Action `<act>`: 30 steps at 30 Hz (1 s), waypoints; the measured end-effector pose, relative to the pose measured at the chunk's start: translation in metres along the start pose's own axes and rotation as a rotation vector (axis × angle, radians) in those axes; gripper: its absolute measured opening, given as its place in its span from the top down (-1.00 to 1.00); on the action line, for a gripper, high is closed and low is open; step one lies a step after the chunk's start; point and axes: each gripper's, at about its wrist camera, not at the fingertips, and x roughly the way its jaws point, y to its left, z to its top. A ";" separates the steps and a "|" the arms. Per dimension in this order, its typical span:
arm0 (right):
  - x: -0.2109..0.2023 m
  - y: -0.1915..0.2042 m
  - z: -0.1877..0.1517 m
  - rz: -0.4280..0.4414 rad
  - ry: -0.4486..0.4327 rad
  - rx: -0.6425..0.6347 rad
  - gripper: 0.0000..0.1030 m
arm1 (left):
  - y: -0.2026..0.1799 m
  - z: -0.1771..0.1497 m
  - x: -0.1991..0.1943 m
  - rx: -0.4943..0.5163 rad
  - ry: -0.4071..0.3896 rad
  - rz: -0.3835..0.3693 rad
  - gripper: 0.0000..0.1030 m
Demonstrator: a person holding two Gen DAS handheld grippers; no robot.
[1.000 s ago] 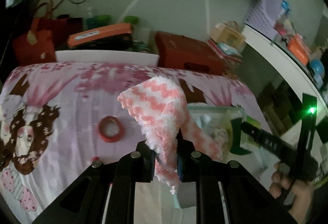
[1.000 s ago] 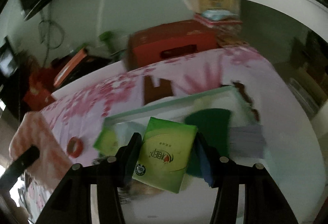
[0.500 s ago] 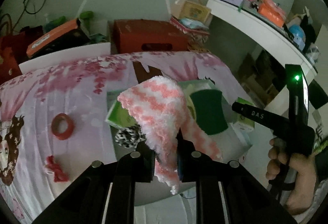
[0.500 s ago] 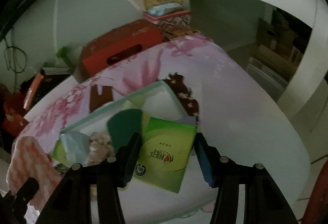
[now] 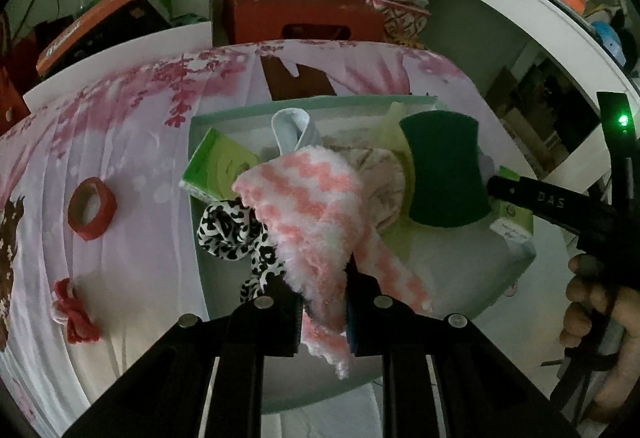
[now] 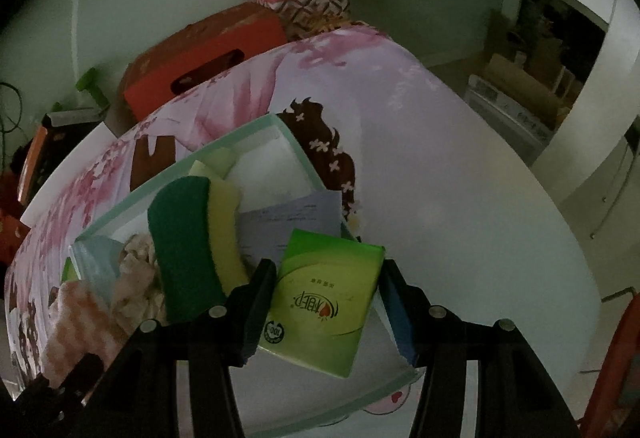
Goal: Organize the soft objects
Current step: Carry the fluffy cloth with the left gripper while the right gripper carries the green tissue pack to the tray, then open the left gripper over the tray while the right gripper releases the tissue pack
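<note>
The likeliest slip, I judge, is the pink-and-white fluffy cloth (image 5: 320,222) snagging: it is long and limp, a tail trails right of the left gripper (image 5: 322,312), and on release it could drape over the near rim of the box (image 5: 232,115) instead of dropping inside. It could also drag on the black-and-white spotted fabric (image 5: 236,228) lying just ahead and left of the fingers. The box is already crowded, with a green sponge (image 5: 444,169) ahead to the right and a green tissue pack (image 5: 218,167) ahead to the left, so anything dropped on top may slide out.

The left gripper is clamped on the cloth, tilted down over the near part of the box. The right gripper (image 6: 326,308) grips a second green tissue pack (image 6: 324,298) between its fingers, angled down over the box's near right corner, with the sponge just left of it. Its pack could catch the rim or land on the loose paper sheet (image 6: 292,215) ahead
</note>
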 end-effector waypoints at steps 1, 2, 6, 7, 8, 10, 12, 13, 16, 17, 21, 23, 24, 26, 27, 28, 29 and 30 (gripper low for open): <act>0.000 0.000 -0.001 0.001 0.002 -0.001 -0.09 | 0.000 0.000 0.000 0.000 0.002 0.001 0.66; 0.000 0.000 -0.001 0.002 0.004 -0.002 -0.09 | 0.001 0.000 0.001 0.000 0.003 0.003 0.65; 0.004 0.001 -0.002 -0.001 0.019 -0.008 -0.09 | 0.002 -0.001 0.007 -0.002 0.019 0.005 0.64; 0.004 0.002 -0.002 -0.006 0.020 -0.013 -0.09 | 0.002 -0.001 0.009 -0.003 0.022 0.006 0.64; 0.004 0.003 -0.002 -0.008 0.020 -0.014 -0.09 | 0.002 -0.001 0.009 -0.004 0.024 0.006 0.63; 0.004 0.003 -0.002 -0.005 0.020 -0.016 -0.09 | 0.002 0.000 0.009 -0.005 0.025 0.006 0.63; 0.003 0.003 -0.002 0.000 0.021 -0.014 -0.09 | 0.002 -0.001 0.009 -0.003 0.024 0.006 0.63; 0.004 0.003 -0.002 0.004 0.023 -0.013 -0.09 | 0.002 -0.001 0.008 -0.003 0.022 0.006 0.63; 0.004 0.004 -0.002 0.009 0.027 -0.021 -0.09 | 0.001 0.000 0.006 -0.004 0.025 0.007 0.60; 0.004 0.005 -0.002 0.012 0.027 -0.021 -0.09 | 0.001 0.000 0.005 -0.004 0.025 0.006 0.54; 0.002 0.006 -0.001 0.019 0.025 -0.022 -0.09 | 0.000 0.002 -0.003 -0.006 0.012 0.000 0.22; 0.002 0.006 -0.001 0.023 0.027 -0.022 -0.10 | 0.000 0.003 -0.008 -0.008 0.004 -0.006 0.09; 0.002 0.006 -0.001 0.026 0.027 -0.021 -0.11 | 0.000 0.004 -0.011 -0.010 -0.004 -0.009 0.06; 0.000 0.005 -0.001 0.037 0.025 -0.015 -0.14 | 0.001 0.005 -0.017 -0.010 -0.018 -0.012 -0.04; -0.001 0.005 -0.001 0.039 0.023 -0.013 -0.20 | 0.001 0.006 -0.020 -0.011 -0.025 -0.013 -0.05; -0.002 0.005 0.000 0.040 0.021 -0.013 -0.24 | 0.002 0.007 -0.024 -0.012 -0.035 -0.013 -0.10; -0.003 0.005 0.000 0.040 0.018 -0.012 -0.25 | 0.003 0.007 -0.028 -0.014 -0.044 -0.011 -0.15; -0.004 0.005 0.000 0.041 0.014 -0.010 -0.25 | 0.005 0.008 -0.033 -0.017 -0.058 -0.009 -0.16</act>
